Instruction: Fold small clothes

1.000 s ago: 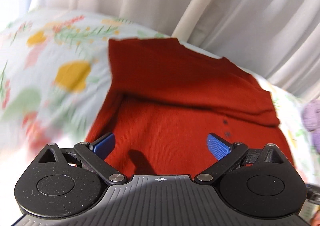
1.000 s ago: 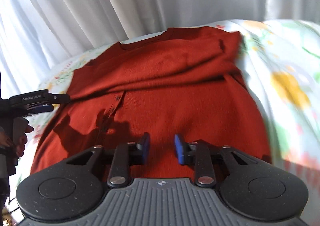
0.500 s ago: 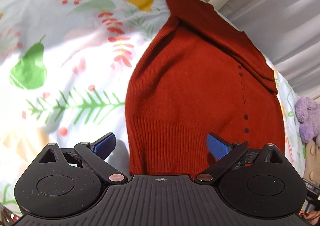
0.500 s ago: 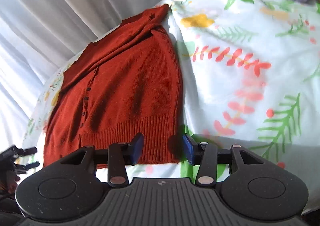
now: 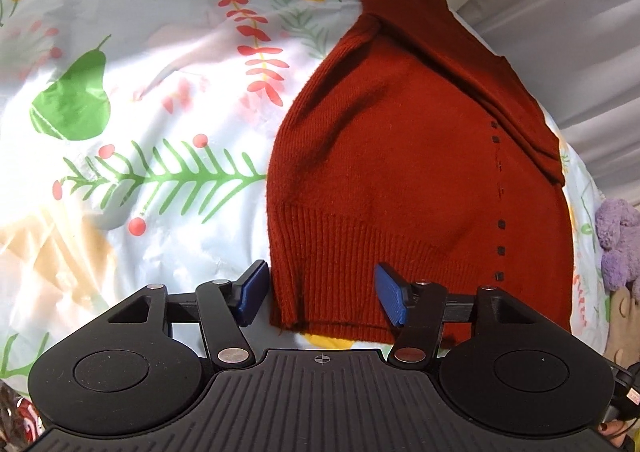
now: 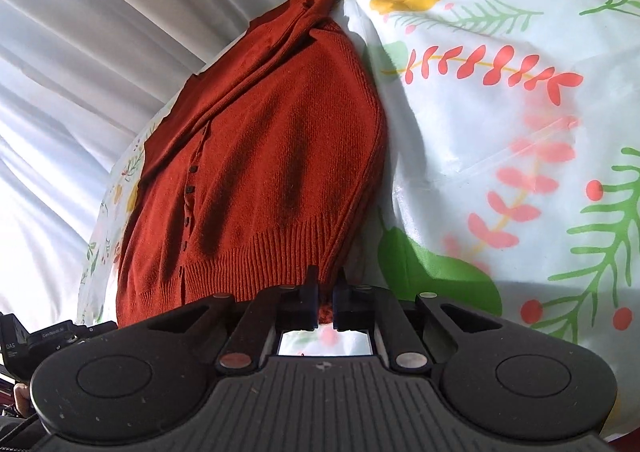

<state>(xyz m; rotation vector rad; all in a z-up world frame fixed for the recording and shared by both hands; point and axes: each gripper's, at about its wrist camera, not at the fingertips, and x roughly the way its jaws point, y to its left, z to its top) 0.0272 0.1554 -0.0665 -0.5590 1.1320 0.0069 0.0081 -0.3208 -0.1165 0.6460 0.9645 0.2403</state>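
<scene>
One red knit cardigan (image 5: 400,172), spread flat on the floral bedsheet (image 5: 120,112), long axis running from the ribbed hem (image 5: 360,252) at 6 o'clock, nearest both cameras, up toward the neck end at 12 o'clock by the white curtain (image 5: 580,12). Upper part folded over as a band slanting from 12 o'clock down toward 3 o'clock in the left wrist view. Dark button line (image 5: 500,224) running along the long axis, right of centre in that view, left of centre in the right wrist view.

Left gripper (image 5: 320,296): jaws spread wide, holding nothing, blue pads (image 5: 390,298) either side of the hem's left corner; left pad just off the cloth over the sheet, right pad over the ribbing. Contact with the cloth impossible to tell.

Right gripper (image 6: 325,306): jaws nearly closed, pinching a small bit of red knit at the hem's right corner (image 6: 326,312), rest of the cardigan (image 6: 260,152) stretching away toward 11 o'clock.

Purple plush toy (image 5: 618,244) at 3 o'clock, beside the cardigan's right edge, apart from it.
</scene>
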